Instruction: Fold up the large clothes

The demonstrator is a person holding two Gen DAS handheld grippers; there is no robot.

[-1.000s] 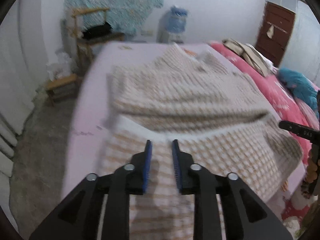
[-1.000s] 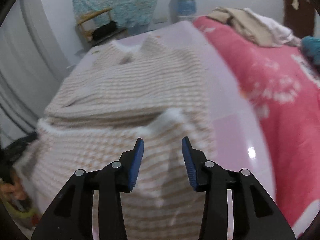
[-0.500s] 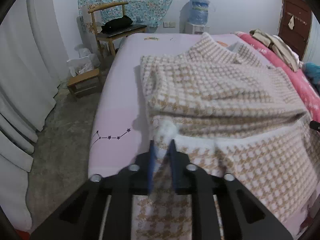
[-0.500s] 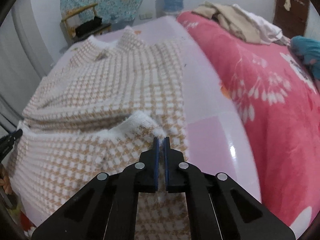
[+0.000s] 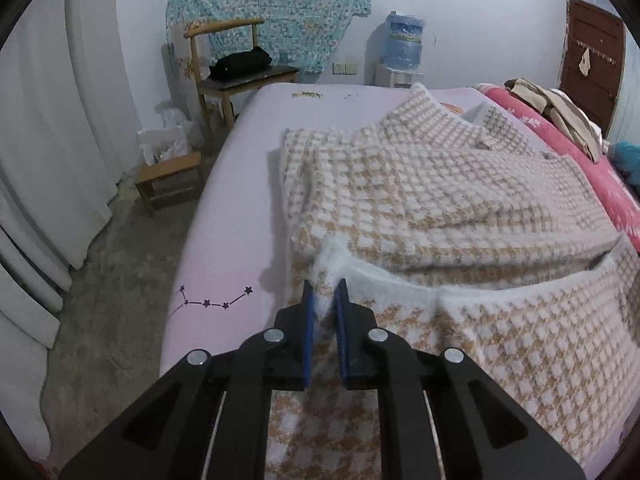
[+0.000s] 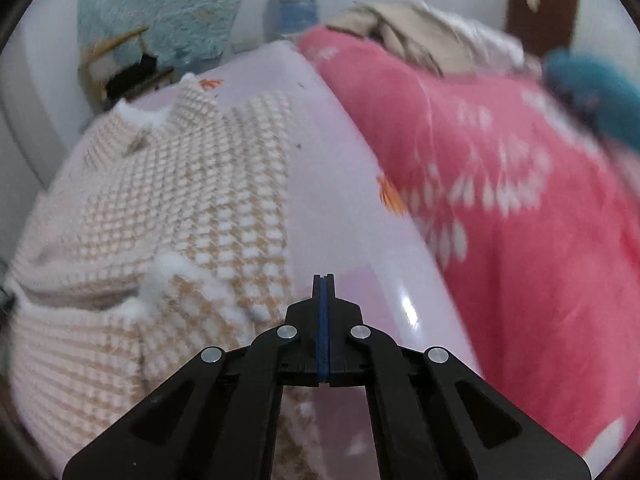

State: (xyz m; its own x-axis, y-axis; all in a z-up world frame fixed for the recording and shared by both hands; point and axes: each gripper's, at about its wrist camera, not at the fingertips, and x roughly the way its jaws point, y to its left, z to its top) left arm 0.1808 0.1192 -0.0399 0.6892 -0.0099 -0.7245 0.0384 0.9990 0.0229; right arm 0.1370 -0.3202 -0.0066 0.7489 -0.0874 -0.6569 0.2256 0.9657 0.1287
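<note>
A large beige-and-white houndstooth coat (image 5: 440, 200) lies on the lilac bed sheet (image 5: 240, 200), its sleeves folded across the body and its fluffy white hem lifted toward me. My left gripper (image 5: 324, 292) is shut on the hem's left corner. In the right wrist view the coat (image 6: 180, 208) lies to the left. My right gripper (image 6: 323, 280) is fully shut over the bare sheet (image 6: 340, 200), to the right of the coat's edge, with no cloth visible between its pads.
A pink flowered blanket (image 6: 500, 200) covers the bed's right side, with a pile of clothes (image 6: 420, 36) and a teal item (image 6: 592, 92) on it. A wooden chair (image 5: 232, 68), a low stool (image 5: 168, 176), curtains and a water dispenser (image 5: 404, 52) stand beyond the bed's left edge.
Both grippers closed from open. The left one took hold of the hem's left corner. The right one, closed at the hem's right corner half a second ago, has since swung right, off the coat.
</note>
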